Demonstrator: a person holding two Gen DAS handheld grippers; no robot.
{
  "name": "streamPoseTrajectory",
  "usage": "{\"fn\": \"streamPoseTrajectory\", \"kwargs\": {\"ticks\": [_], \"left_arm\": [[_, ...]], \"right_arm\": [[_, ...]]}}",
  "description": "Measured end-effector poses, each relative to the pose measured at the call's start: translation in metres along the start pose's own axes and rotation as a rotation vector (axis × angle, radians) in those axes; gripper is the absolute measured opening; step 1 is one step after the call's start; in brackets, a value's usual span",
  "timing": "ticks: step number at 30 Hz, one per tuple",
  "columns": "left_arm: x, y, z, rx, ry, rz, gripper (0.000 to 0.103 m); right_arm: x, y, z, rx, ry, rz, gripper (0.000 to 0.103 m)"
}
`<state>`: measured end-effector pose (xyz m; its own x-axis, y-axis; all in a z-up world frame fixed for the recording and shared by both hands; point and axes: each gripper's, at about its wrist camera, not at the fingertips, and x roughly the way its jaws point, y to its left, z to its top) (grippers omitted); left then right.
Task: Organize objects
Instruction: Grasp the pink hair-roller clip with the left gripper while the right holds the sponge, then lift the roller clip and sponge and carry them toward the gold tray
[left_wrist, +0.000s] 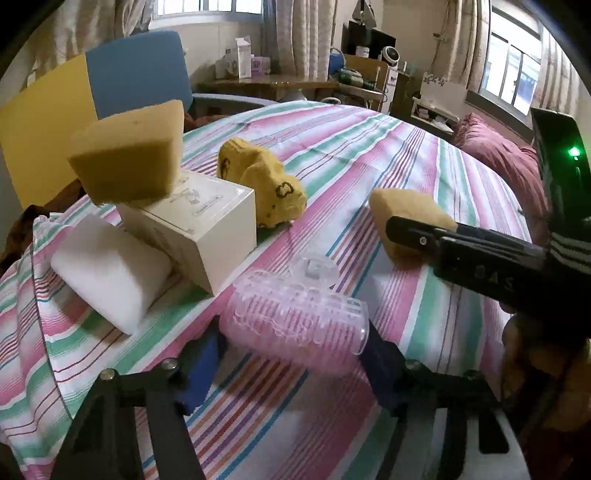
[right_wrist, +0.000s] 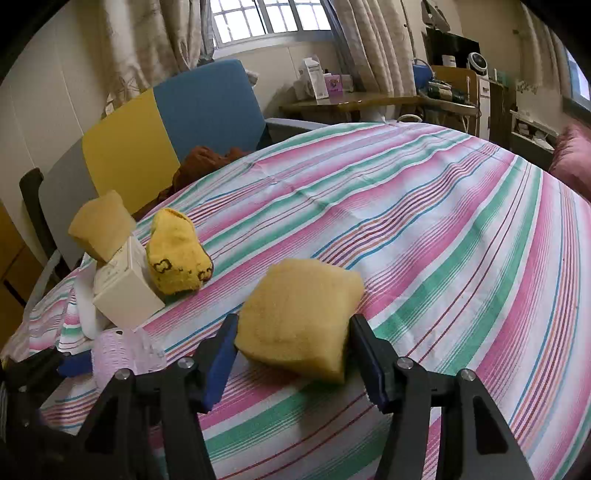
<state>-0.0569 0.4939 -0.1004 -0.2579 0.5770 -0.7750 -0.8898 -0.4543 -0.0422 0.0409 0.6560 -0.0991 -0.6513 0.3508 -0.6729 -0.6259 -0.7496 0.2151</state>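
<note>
My left gripper is shut on a clear pink hair roller, held just above the striped cloth. The roller also shows in the right wrist view. My right gripper is shut on a yellow sponge, its pads against both sides. That sponge and the right gripper's finger show in the left wrist view. A second yellow sponge lies on a white box. A white foam block leans beside the box. A yellow sock lies behind it.
The striped cloth covers the table. A yellow and blue chair stands at the far left edge with brown cloth on its seat. A red cushion lies at the far right. A cluttered desk stands behind.
</note>
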Motion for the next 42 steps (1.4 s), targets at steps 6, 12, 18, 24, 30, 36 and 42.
{"fn": "streamPoseTrajectory", "kwargs": {"ticks": [6, 12, 18, 24, 30, 36, 42], "left_arm": [[-0.014, -0.001, -0.014, -0.033, -0.031, 0.039, 0.07], [-0.044, 0.002, -0.039, -0.112, -0.098, 0.12, 0.07], [-0.072, -0.001, -0.065, -0.152, -0.163, 0.153, 0.07], [-0.095, -0.003, -0.091, -0.176, -0.195, 0.173, 0.07], [-0.118, 0.004, -0.128, -0.263, -0.171, 0.159, 0.07], [-0.167, 0.011, -0.148, -0.322, -0.242, 0.126, 0.07], [-0.215, 0.017, -0.162, -0.339, -0.312, 0.155, 0.07]], "right_arm": [[0.0, 0.006, 0.001, -0.025, -0.008, -0.027, 0.06], [-0.007, 0.019, -0.001, -0.086, -0.036, -0.084, 0.059], [-0.028, 0.043, -0.013, -0.189, -0.1, -0.11, 0.059], [-0.045, 0.066, -0.029, -0.284, -0.128, -0.103, 0.059], [-0.069, 0.092, -0.046, -0.371, -0.133, -0.062, 0.059], [-0.089, 0.122, -0.066, -0.449, -0.116, -0.012, 0.059], [-0.11, 0.154, -0.079, -0.44, -0.085, 0.101, 0.059]]}}
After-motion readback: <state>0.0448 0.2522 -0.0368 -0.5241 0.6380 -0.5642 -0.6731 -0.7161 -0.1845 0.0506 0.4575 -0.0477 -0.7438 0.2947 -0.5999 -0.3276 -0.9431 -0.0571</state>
